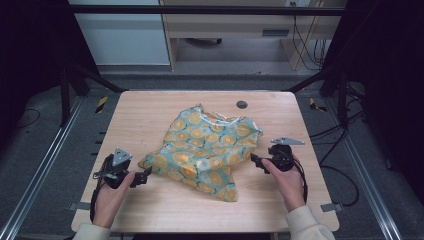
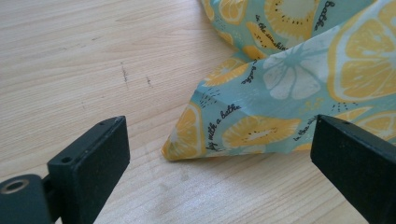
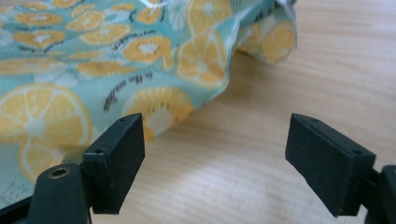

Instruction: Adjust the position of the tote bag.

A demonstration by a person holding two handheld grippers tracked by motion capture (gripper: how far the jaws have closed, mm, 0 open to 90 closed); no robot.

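Observation:
A crumpled teal cloth (image 1: 205,150) printed with orange slices lies in the middle of the wooden table (image 1: 145,115). My left gripper (image 1: 144,177) rests by the cloth's left corner, open. In the left gripper view that corner (image 2: 196,140) lies on the wood between the two black jaws, touching neither. My right gripper (image 1: 256,161) sits at the cloth's right edge, also open. In the right gripper view the cloth's edge (image 3: 159,112) lies just beyond the left jaw, with bare wood between the jaws.
A small dark round grommet (image 1: 242,104) is set in the table near its far edge. Black frame posts stand at the far left and right, and cables lie on the floor (image 1: 345,165) to the right.

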